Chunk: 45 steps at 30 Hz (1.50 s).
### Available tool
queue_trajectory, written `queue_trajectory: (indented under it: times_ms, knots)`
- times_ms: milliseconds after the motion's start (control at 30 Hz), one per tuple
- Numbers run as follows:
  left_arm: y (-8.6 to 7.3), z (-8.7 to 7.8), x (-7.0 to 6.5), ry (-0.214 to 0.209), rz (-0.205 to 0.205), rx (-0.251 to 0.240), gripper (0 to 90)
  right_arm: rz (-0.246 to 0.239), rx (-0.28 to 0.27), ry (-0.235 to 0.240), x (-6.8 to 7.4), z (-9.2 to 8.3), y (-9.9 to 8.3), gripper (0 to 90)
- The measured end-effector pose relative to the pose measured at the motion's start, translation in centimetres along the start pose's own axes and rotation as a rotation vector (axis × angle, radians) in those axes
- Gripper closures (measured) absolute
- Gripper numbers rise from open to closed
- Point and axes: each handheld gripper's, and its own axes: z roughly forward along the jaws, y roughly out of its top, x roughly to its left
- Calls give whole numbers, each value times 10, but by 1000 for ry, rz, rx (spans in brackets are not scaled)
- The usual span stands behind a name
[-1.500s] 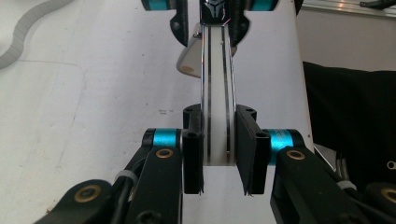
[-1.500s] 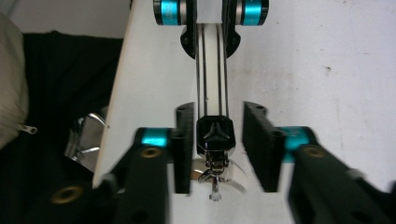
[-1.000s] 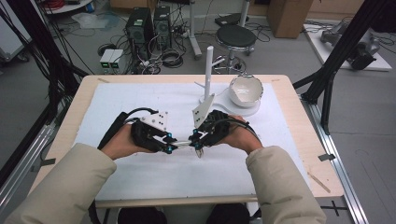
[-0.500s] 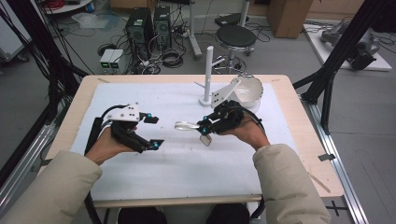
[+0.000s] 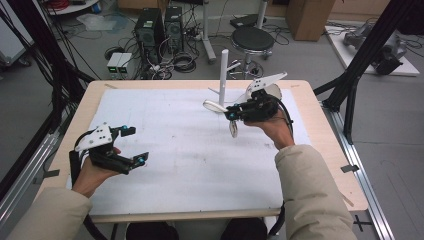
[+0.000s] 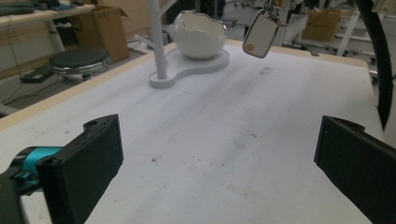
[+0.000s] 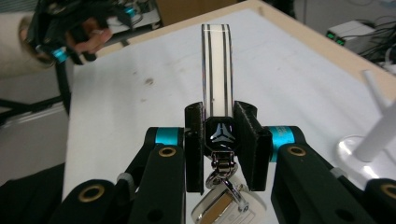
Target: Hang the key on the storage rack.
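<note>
My right gripper is shut on a key fob, clamping the black end of its white strap loop. A metal ring and a silver tag hang below the jaws. The gripper hovers over the white mat, just in front of the white peg stand. The tag hangs near the white bowl. Low at the mat's near left, my left gripper is open. Its jaws have just been opening and nothing is between them.
The peg stand's upright pole and bowl share one white base at the far middle of the table. A white mat covers most of the wooden tabletop. A stool and computers stand on the floor beyond.
The left gripper let go of the key fob, opened wide and drew back to the near left. The right gripper carried the fob away, up toward the peg stand.
</note>
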Motion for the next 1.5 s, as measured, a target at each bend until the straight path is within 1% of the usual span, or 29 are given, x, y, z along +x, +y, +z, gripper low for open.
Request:
queue_trajectory:
  times_ms: [100, 167, 200, 233, 300, 367, 400, 467, 500, 600, 667, 700, 733, 767, 800, 867, 1000, 1067, 1100, 1167, 1200, 1267, 1333, 1400, 1433, 1500]
  knots:
    - [-12, -8, -2, 59, 24, -33, 17, 13, -24, -39, -9, -3, 1, 744]
    - [-20, -13, -3, 83, 25, -48, 17, 35, -27, -63, -15, -5, 1, 744]
    - [-25, -14, -3, 96, 20, -59, 17, 55, -38, -71, -22, -5, 1, 744]
    - [-29, -16, -3, 107, 14, -66, 17, 55, -38, -71, -22, -5, 1, 744]
    - [-37, -18, -3, 121, -10, -86, 17, 72, -45, -88, -28, -6, 0, 744]
    - [-45, -20, -3, 138, -26, -102, 17, 98, -57, -102, -33, -6, -2, 744]
    - [-48, -21, -3, 140, -36, -107, 17, 107, -60, -106, -36, -6, -3, 744]
    - [-54, -23, -3, 151, -56, -121, 17, 125, -58, -122, -40, -5, -5, 744]
    - [-57, -23, -3, 154, -65, -128, 17, 139, -57, -122, -43, -5, -6, 744]
    - [-64, -25, -4, 184, -84, -142, 17, 171, -64, -154, -49, -3, -8, 744]
    - [-68, -26, -5, 191, -98, -163, 17, 200, -69, -166, -50, -2, -9, 744]
    - [-69, -26, -5, 195, -96, -164, 17, 202, -70, -164, -52, 0, -9, 744]
    - [-71, -26, -6, 198, -105, -170, 17, 203, -67, -161, -53, 1, -9, 744]
    - [-72, -25, -6, 201, -106, -174, 17, 205, -60, -168, -54, 3, -10, 744]
    - [-74, -26, -6, 204, -101, -172, 17, 206, -56, -164, -56, 4, -10, 744]
    - [-76, -25, -7, 207, -103, -168, 17, 217, -50, -172, -57, 6, -11, 743]
    - [-79, -25, -7, 215, -103, -184, 17, 242, -50, -191, -62, 9, -14, 743]
    - [-79, -26, -8, 215, -99, -196, 17, 253, -53, -206, -65, 11, -15, 743]
    - [-80, -26, -8, 212, -96, -196, 17, 261, -64, -209, -68, 12, -17, 743]
    - [-80, -27, -8, 214, -93, -192, 17, 264, -64, -214, -70, 12, -17, 743]
    - [-80, -26, -8, 214, -93, -192, 17, 278, -61, -211, -72, 14, -19, 743]
    - [-80, -26, -8, 217, -99, -196, 17, 276, -55, -215, -74, 15, -19, 743]
    - [-80, -27, -7, 222, -103, -196, 17, 292, -57, -212, -76, 17, -21, 743]
    - [-80, -27, -7, 229, -108, -200, 17, 309, -78, -210, -81, 18, -24, 743]
    - [-81, -27, -8, 231, -112, -203, 17, 309, -78, -210, -81, 18, -24, 743]
    - [-81, -27, -8, 234, -105, -201, 17, 321, -81, -209, -83, 20, -25, 743]
